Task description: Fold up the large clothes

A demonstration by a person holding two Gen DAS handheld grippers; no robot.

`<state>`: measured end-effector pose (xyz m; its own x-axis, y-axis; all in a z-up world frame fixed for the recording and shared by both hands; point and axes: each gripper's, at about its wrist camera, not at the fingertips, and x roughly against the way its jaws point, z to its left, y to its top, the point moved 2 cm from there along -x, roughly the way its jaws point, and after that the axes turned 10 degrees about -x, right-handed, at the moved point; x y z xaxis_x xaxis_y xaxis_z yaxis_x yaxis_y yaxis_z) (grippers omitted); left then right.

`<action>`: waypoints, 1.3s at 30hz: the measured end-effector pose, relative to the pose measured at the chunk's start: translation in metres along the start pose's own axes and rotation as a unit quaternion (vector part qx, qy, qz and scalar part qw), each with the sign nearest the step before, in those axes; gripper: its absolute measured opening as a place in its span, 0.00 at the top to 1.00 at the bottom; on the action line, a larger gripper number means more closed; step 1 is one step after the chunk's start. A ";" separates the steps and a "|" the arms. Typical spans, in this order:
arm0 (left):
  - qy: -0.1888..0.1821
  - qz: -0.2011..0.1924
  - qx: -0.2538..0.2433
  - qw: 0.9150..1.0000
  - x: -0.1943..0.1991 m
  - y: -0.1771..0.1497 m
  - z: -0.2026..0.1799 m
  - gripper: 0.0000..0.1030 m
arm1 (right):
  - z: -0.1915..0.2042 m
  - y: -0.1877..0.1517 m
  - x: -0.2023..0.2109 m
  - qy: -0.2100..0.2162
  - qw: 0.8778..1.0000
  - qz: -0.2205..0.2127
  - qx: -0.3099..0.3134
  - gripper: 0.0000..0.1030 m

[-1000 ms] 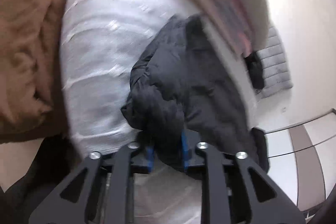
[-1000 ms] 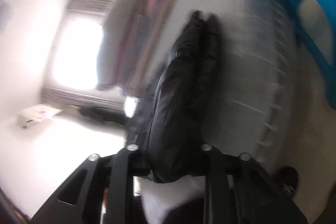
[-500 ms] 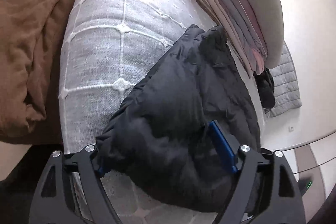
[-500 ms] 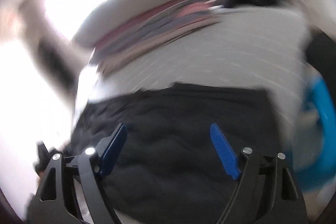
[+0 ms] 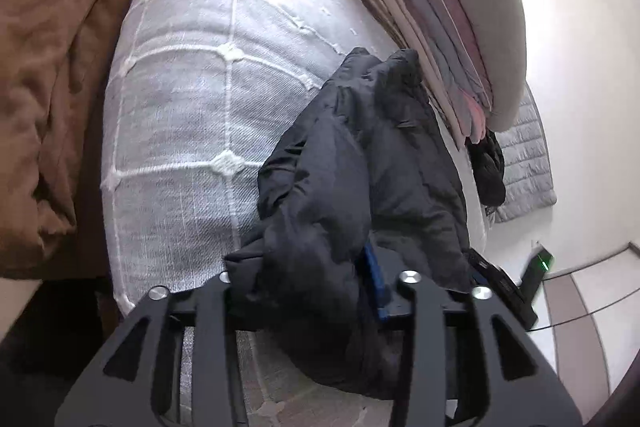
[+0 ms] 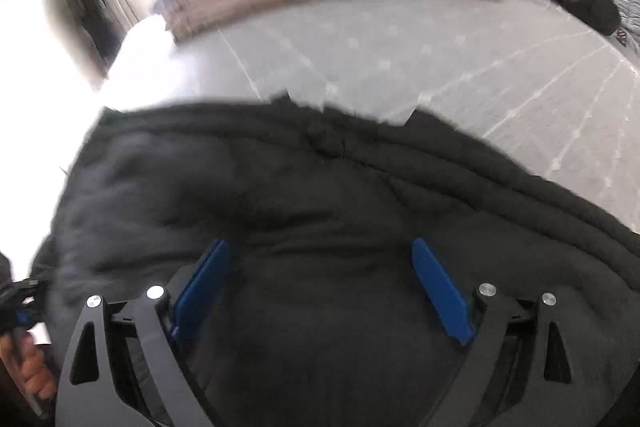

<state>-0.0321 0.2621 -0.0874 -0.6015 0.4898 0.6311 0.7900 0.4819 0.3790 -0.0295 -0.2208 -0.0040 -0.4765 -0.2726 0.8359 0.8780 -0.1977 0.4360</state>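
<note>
A black puffy jacket [image 5: 360, 167] lies crumpled on a white quilted bed cover [image 5: 192, 87]. My left gripper [image 5: 312, 275] has a thick bunch of the jacket's near end between its jaws, which are closing. One blue pad [image 5: 374, 279] presses into the fabric and the other is buried in it. In the right wrist view the jacket [image 6: 320, 195] fills the lower half of a blurred frame. My right gripper [image 6: 320, 247] hovers over it with its jaws opening wide. Its blue pads [image 6: 440, 291] stand apart from the cloth.
A stack of folded clothes [image 5: 440, 7] in grey, pink and tan sits at the bed's far side. A brown blanket [image 5: 40, 87] lies left of the cover. A small black garment [image 5: 490, 167] and a grey quilted piece [image 5: 524, 163] lie further right. A hand [image 6: 28, 367] shows at lower left.
The left jaws let go, spread wide, then closed on a bigger bunch of the jacket. The right gripper released the jacket, swung across and rolled, and now faces it from another side, spread wide.
</note>
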 end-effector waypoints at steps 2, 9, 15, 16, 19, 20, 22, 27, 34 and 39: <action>-0.001 -0.002 0.001 1.000 0.001 -0.001 -0.001 0.57 | -0.008 -0.004 0.025 -0.007 1.000 -0.030 0.001 0.14; 0.006 -0.012 -0.011 1.000 -0.003 -0.004 -0.010 0.50 | -0.082 -0.022 0.008 -0.064 0.996 0.020 -0.050 0.08; 0.005 -0.015 -0.012 1.000 -0.002 -0.004 -0.007 0.50 | -0.048 -0.041 0.079 0.001 0.998 -0.051 -0.044 0.09; 0.003 -0.014 -0.011 1.000 -0.002 -0.004 -0.006 0.50 | -0.042 -0.054 0.089 0.000 0.998 -0.053 -0.038 0.09; 0.000 -0.016 -0.008 1.000 -0.001 -0.004 -0.006 0.48 | -0.037 -0.076 0.063 -0.028 0.999 -0.016 -0.035 0.08; -0.002 -0.017 -0.007 1.000 -0.002 -0.005 -0.007 0.44 | -0.037 -0.087 0.039 -0.051 0.998 0.021 -0.016 0.07; -0.002 -0.018 -0.008 1.000 -0.002 -0.005 -0.009 0.41 | -0.031 -0.093 0.034 -0.066 0.998 0.019 -0.001 0.07; -0.006 -0.018 -0.006 1.000 -0.002 -0.006 -0.010 0.39 | -0.037 -0.094 0.104 -0.021 0.997 -0.056 -0.042 0.07; -0.009 -0.018 -0.001 1.000 -0.001 -0.008 -0.008 0.39 | -0.175 -0.118 0.191 0.003 0.972 -0.059 -0.229 0.07; -0.003 -0.021 0.000 1.000 -0.003 -0.011 -0.010 0.39 | -0.227 -0.139 0.212 0.067 0.947 -0.057 -0.308 0.07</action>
<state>-0.0374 0.2479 -0.0870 -0.6353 0.4738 0.6098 0.7637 0.5026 0.4051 -0.2630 -0.4652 0.0370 -0.6041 -0.3262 0.7271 0.6473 -0.7330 0.2090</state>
